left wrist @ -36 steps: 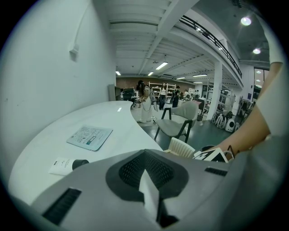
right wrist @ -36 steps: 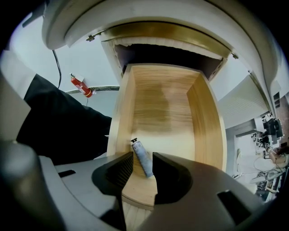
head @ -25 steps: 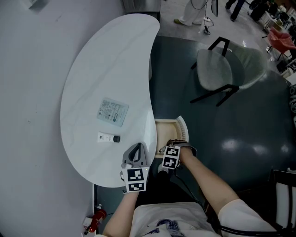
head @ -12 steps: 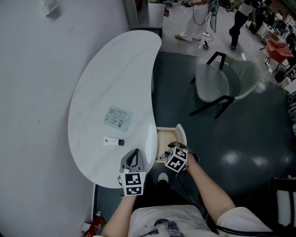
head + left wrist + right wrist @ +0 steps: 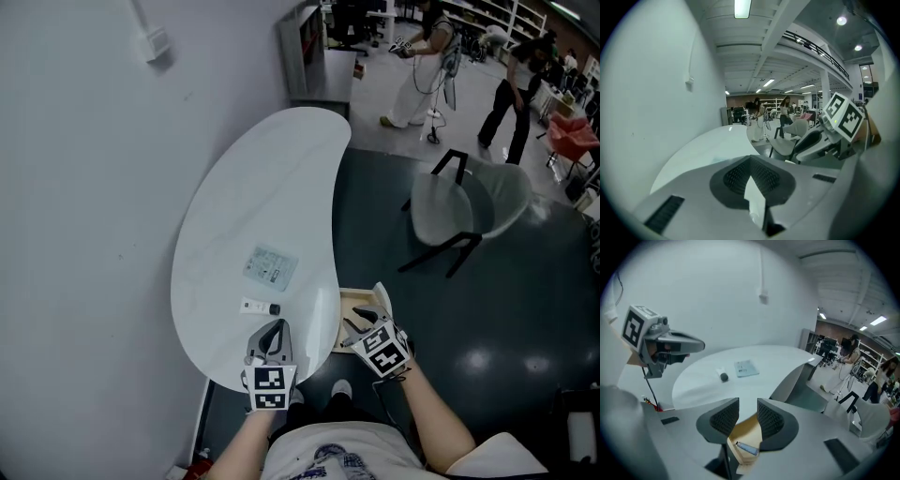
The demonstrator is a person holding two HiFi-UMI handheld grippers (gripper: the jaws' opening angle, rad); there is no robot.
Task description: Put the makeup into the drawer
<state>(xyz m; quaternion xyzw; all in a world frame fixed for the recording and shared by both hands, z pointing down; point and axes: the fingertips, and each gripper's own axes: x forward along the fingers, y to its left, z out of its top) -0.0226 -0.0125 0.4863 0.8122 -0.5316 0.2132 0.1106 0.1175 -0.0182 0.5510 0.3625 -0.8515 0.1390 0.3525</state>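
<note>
Right tool, released, hangs over the drawer holding one tube; left tool, clenched empty, faces the black-capped tube on the worktop beside that drawer.

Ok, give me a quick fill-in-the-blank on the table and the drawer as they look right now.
The table holds ____ items, a tube and a flat packet. The tube's cap is ____. The drawer beside the table's edge stands ____.
Missing words: two; black; open.

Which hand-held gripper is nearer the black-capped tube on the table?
Left. The left hand-held gripper is just short of the tube; the right hand-held gripper is beyond the table edge, over the drawer.
</note>
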